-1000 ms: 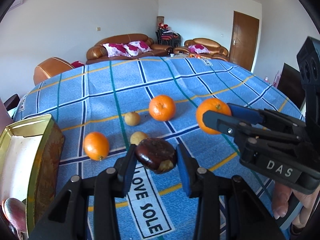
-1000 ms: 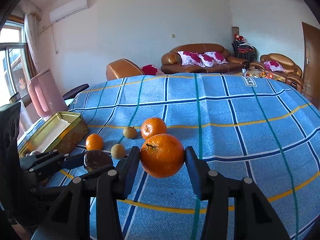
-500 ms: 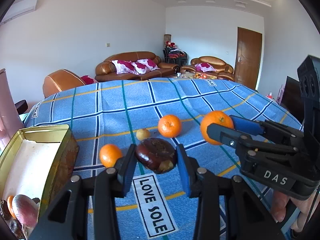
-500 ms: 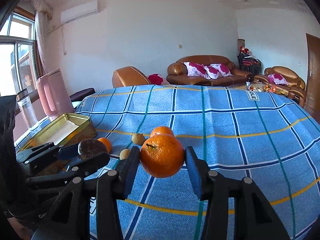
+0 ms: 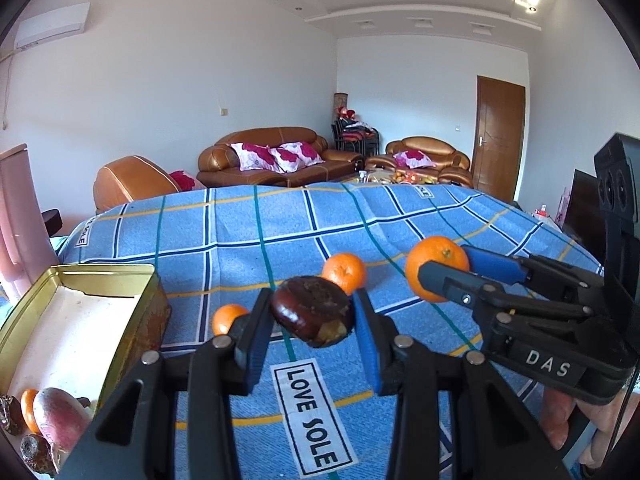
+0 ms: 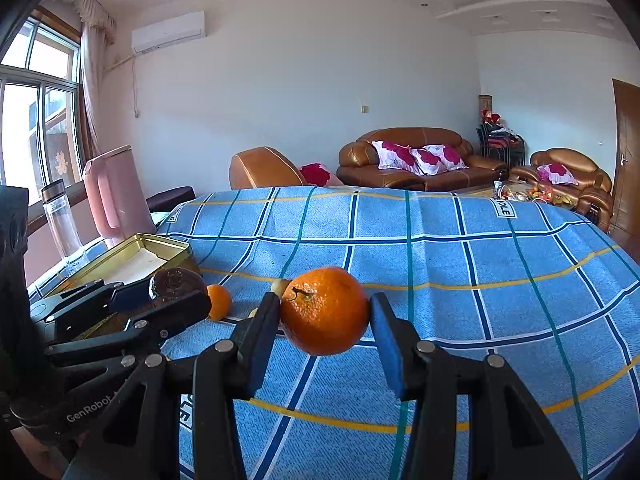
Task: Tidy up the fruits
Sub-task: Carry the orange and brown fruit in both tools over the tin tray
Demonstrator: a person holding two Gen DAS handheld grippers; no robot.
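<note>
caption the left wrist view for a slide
Left gripper holds a dark brown fruit above the blue checked cloth, gold tin alongside.

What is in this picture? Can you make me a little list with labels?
left hand-held gripper: shut on a dark brown fruit
right hand-held gripper: shut on a big orange
gold tin: open, a few fruits inside at its near end
loose on blue checked cloth: two small oranges
</note>
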